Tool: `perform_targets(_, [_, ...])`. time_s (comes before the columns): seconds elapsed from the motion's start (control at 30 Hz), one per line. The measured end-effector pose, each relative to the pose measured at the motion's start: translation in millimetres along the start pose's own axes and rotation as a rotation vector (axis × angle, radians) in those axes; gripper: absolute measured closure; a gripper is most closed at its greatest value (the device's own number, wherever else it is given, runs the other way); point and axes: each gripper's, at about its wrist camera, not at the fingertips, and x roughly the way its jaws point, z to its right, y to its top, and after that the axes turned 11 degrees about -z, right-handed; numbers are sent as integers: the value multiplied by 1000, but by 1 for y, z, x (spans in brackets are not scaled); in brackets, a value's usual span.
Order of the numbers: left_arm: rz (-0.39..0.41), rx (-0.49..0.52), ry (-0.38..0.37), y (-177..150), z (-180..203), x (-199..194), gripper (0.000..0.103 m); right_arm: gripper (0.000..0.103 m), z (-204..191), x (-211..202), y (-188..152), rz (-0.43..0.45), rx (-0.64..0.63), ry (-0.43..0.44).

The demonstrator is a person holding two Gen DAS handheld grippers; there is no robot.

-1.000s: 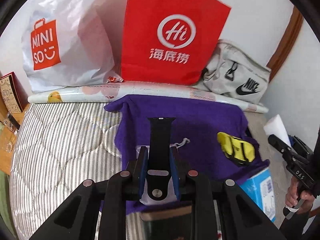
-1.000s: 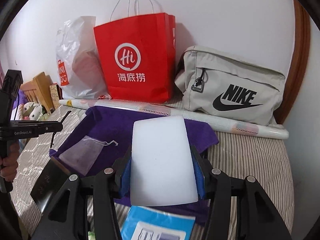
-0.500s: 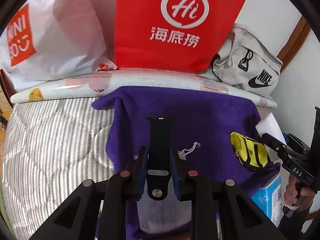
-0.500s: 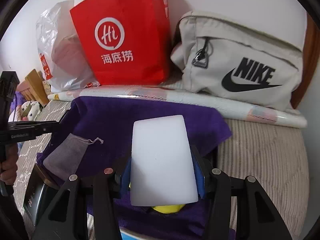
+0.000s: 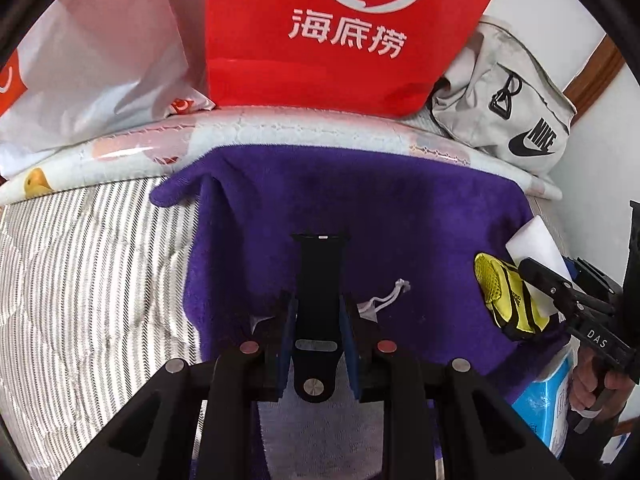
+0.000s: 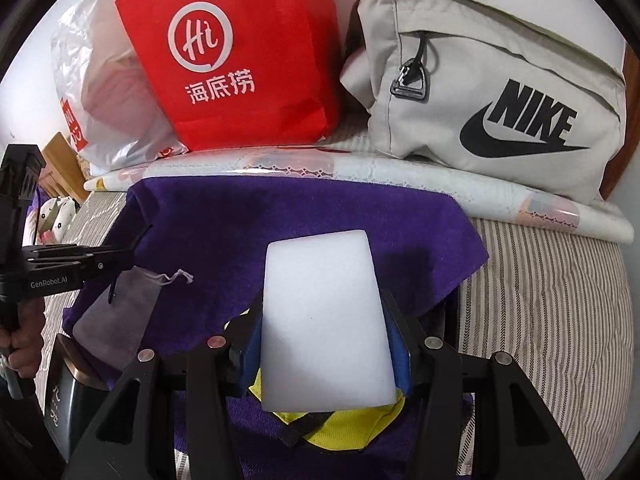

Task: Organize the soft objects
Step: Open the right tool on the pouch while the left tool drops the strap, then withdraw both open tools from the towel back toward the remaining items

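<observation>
In the left wrist view my left gripper (image 5: 319, 306) is shut on a black watch strap (image 5: 319, 268), which sticks out forward over a purple towel (image 5: 400, 216). A grey drawstring pouch (image 5: 320, 428) lies on the towel under the jaws. In the right wrist view my right gripper (image 6: 324, 332) is shut on a white foam block (image 6: 320, 280), above a yellow mesh item (image 6: 340, 424) on the purple towel (image 6: 280, 216). The pouch (image 6: 116, 320) lies to the left, below the left gripper (image 6: 132, 248). The left wrist view also catches the yellow item (image 5: 500, 296) and the right gripper (image 5: 536, 276) with the block (image 5: 536, 244).
A red paper bag (image 5: 340, 40), a white plastic bag (image 5: 92, 68) and a grey Nike bag (image 6: 500, 92) stand along the wall behind a rolled printed sheet (image 6: 400, 172). A blue box (image 5: 544, 404) and a dark box (image 6: 68, 396) lie at the towel's near edge. Striped mattress (image 5: 80, 280) surrounds it.
Both grippers have sunk and moved forward towards the towel, so the bags at the wall look larger. Each keeps its hold. The yellow item now sits under the right gripper.
</observation>
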Motion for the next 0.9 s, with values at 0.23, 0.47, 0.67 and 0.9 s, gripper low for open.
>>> perform_targets(0.23, [14, 28, -11, -1, 9, -6, 39, 27, -3, -6, 0, 8, -31, 11])
perform_targets(0.47, [45, 28, 16, -12, 9, -29, 39, 23, -12, -30, -7, 55, -46, 6])
perform_targets(0.67, [96, -4, 50, -39, 5, -62, 39, 23, -18, -70, -27, 152, -26, -21])
perform_targets(0.9, [188, -49, 5, -93, -3, -111, 39, 21, -18, -111, -67, 193, 37, 31])
